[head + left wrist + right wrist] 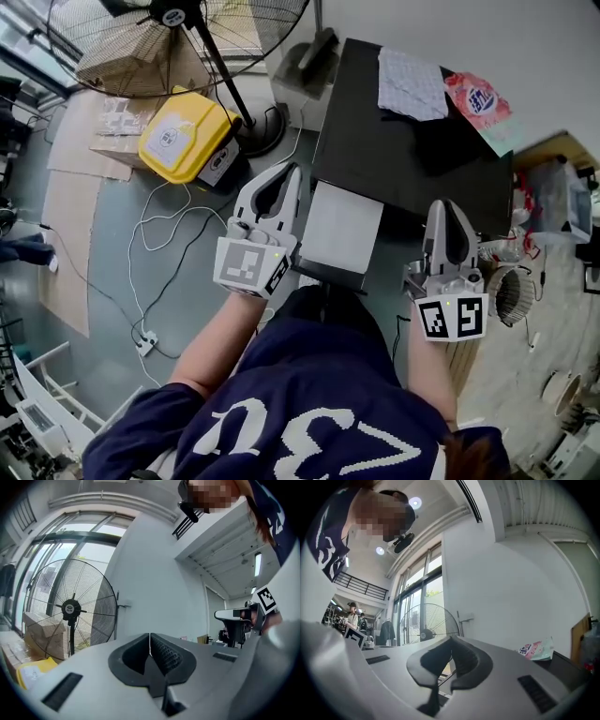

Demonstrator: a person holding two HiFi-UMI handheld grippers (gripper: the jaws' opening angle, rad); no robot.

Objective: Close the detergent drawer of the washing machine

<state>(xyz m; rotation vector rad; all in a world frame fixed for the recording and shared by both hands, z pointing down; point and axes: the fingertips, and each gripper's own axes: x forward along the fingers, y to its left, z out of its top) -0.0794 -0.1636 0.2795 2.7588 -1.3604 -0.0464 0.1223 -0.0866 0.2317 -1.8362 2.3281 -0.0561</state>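
From above, the black-topped washing machine (pixel 412 141) stands in front of me, and a white drawer (pixel 343 228) juts out of its near side. My left gripper (pixel 282 174) hangs to the left of that drawer, level with its far end, jaws shut and empty. My right gripper (pixel 448 208) is to the drawer's right, over the machine's near edge, also shut with nothing in it. In the left gripper view the left gripper (pixel 150 644) has its pads together and faces a white wall. In the right gripper view the right gripper (pixel 451 645) is likewise shut.
A cloth (pixel 412 82) and a pink detergent bag (pixel 478 101) lie on the machine top. A large standing fan (pixel 178 42) and a yellow box (pixel 183 136) sit on the floor at left, with white cables (pixel 159 234) trailing nearby. Clutter stands at right (pixel 516 291).
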